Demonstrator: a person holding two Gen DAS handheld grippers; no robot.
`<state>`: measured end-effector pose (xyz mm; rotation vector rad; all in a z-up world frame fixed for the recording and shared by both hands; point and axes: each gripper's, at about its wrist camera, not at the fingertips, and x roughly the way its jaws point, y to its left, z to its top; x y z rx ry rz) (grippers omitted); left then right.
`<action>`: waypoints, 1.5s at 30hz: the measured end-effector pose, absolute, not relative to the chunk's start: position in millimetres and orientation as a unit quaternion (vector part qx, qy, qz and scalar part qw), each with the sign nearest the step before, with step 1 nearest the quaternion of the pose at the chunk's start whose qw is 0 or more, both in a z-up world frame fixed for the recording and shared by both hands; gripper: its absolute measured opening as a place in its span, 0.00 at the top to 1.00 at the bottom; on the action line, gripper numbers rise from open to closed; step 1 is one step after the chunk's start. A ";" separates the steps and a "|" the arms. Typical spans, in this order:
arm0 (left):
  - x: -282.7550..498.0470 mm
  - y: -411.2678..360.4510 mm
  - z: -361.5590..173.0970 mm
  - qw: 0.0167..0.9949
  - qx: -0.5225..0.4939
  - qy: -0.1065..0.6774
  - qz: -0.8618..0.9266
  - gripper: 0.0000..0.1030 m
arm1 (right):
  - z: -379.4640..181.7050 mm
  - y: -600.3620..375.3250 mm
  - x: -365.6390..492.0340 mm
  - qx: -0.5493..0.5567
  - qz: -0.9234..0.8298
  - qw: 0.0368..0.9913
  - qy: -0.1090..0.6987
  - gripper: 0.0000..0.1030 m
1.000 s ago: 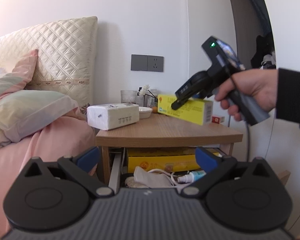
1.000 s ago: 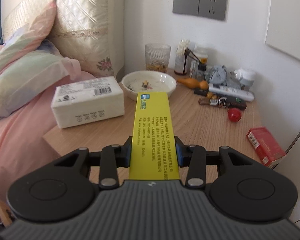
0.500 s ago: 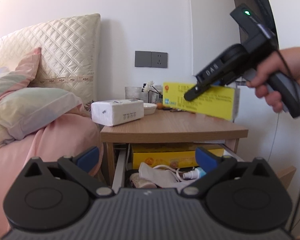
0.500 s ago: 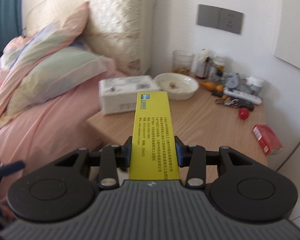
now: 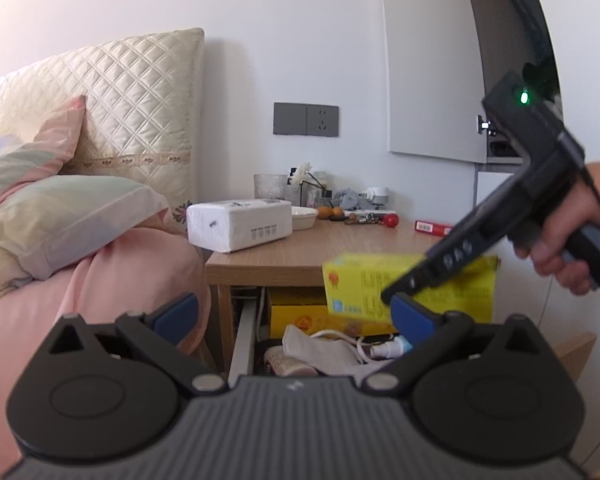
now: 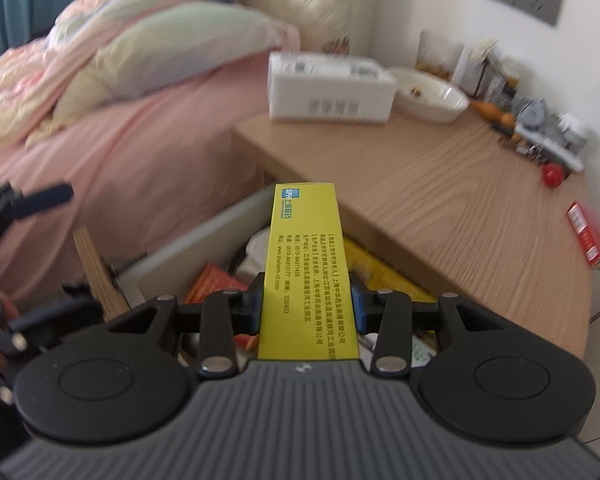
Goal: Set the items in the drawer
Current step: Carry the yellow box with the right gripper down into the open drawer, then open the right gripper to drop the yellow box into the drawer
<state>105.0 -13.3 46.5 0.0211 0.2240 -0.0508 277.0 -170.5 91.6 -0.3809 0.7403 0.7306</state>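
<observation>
While the long yellow printed carton (image 6: 306,272) was held above the tabletop a second ago, it has now been carried off the front edge and tilted down over the open white-walled drawer (image 6: 188,240), so the placing step is judged nearly reached, with only lowering and release left. The room is taken up by a bed with pink bedding (image 5: 112,276) and a cream quilted headboard (image 5: 112,120) against a white wall. Beside it stands the light wooden bedside table (image 6: 440,208), where a white tissue pack (image 5: 240,224) is set at the left front corner, a white bowl (image 6: 428,96) behind it, and a small red box (image 6: 590,236) near the right edge. The right gripper (image 6: 306,306) is seen part-closed, its blue pads pressed on the carton's sides. The left gripper (image 5: 296,312) is kept wide apart and empty, level before the drawer, which is already crowded with a yellow box, cloth and cable.
</observation>
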 end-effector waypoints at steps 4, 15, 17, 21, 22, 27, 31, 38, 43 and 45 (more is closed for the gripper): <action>106.7 -12.8 44.5 0.993 0.014 0.115 -0.024 0.00 | 67.5 -164.2 283.5 -0.206 0.352 0.835 0.369 0.58; 107.0 -14.2 43.0 0.992 0.022 0.118 -0.027 0.00 | 29.9 -167.0 306.0 -0.227 0.350 0.816 0.400 0.58; 106.2 -14.7 43.4 0.993 0.021 0.116 -0.029 0.00 | 24.5 -167.8 309.0 -0.225 0.356 0.808 0.413 0.58; 105.3 -16.1 43.5 0.993 0.023 0.115 -0.034 0.00 | 13.7 -167.5 314.5 -0.229 0.360 0.791 0.438 0.58; 105.2 -16.3 43.7 0.993 0.023 0.114 -0.034 0.00 | 12.1 -167.4 315.0 -0.230 0.360 0.789 0.442 0.58; 104.8 -15.7 44.7 0.993 0.019 0.113 -0.034 0.00 | 11.0 -168.3 316.0 -0.222 0.356 0.789 0.448 0.57; 104.6 -16.8 44.6 0.993 0.021 0.114 -0.035 0.00 | 16.5 -169.6 314.6 -0.214 0.345 0.796 0.449 0.49; 104.3 -18.4 43.8 0.992 0.024 0.115 -0.039 0.00 | 44.9 -179.2 306.0 -0.188 0.331 0.819 0.430 0.15; 102.8 -18.2 44.2 0.993 0.022 0.112 -0.039 0.00 | 66.5 -194.4 296.6 -0.160 0.311 0.848 0.398 0.15; 102.6 -19.0 43.9 0.992 0.023 0.113 -0.040 0.00 | 75.0 -201.0 289.1 -0.147 0.296 0.865 0.378 0.15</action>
